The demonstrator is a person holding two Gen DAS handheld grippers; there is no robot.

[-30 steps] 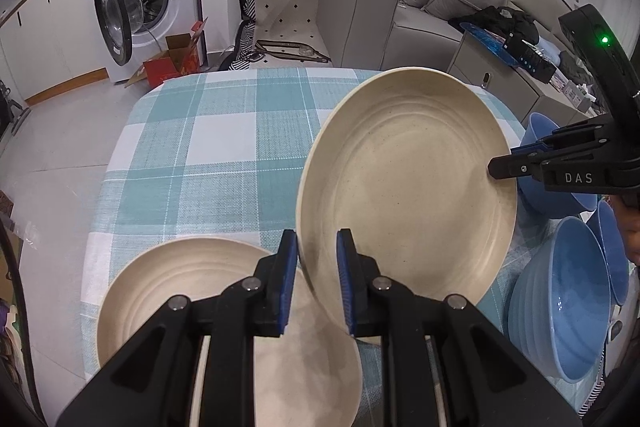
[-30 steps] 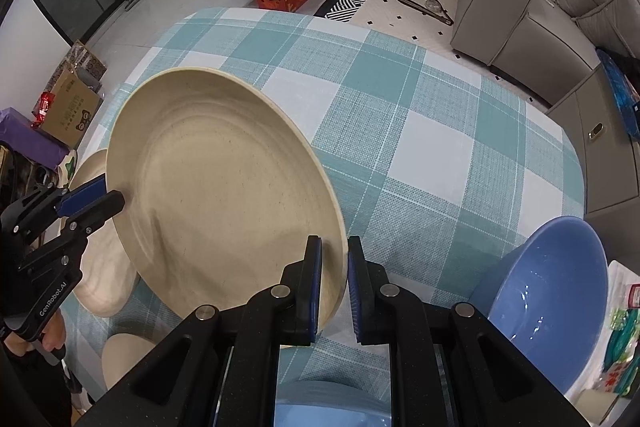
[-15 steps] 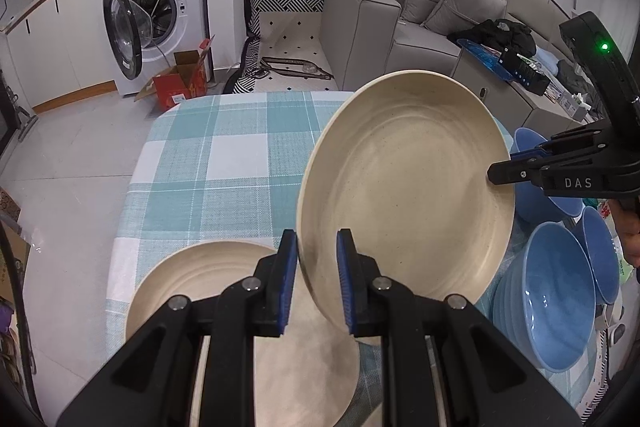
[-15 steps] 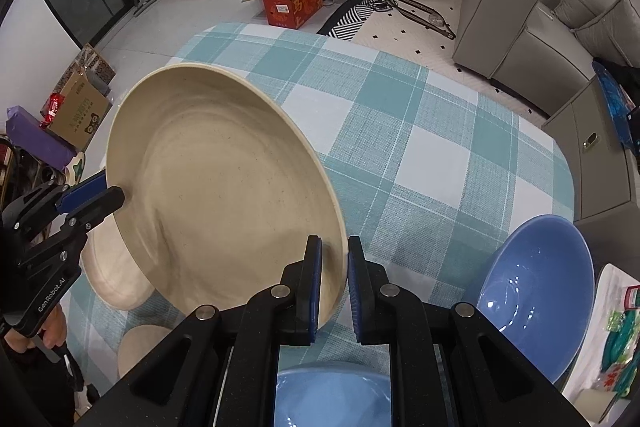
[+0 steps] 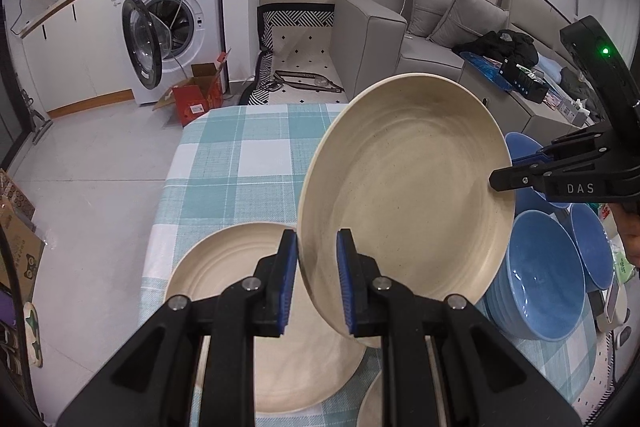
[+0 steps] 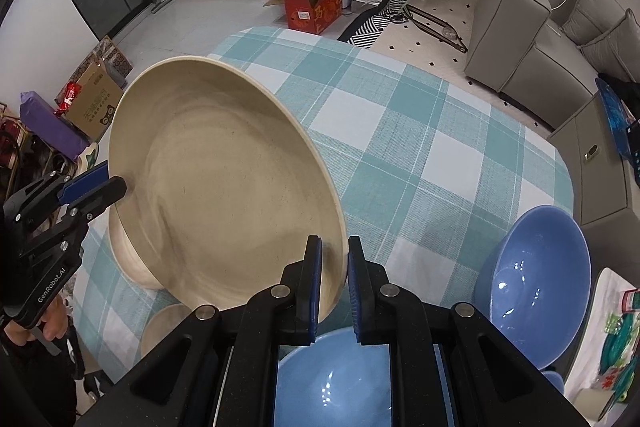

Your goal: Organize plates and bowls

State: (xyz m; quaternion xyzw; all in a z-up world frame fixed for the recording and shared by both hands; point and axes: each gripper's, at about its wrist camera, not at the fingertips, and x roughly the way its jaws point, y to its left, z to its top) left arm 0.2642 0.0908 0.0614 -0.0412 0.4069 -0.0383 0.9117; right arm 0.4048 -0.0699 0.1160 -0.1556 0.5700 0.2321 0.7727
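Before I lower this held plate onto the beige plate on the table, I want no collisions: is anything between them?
Nothing visible. The held plate, pinched by the left gripper and right gripper, hangs over the bare-topped beige plate; blue bowls sit aside.

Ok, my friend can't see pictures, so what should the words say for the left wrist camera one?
Two black grippers, the left gripper and the right gripper, hold one big cream plate tilted above a checked tablecloth. Another cream plate lies below, and blue bowls sit to the right.
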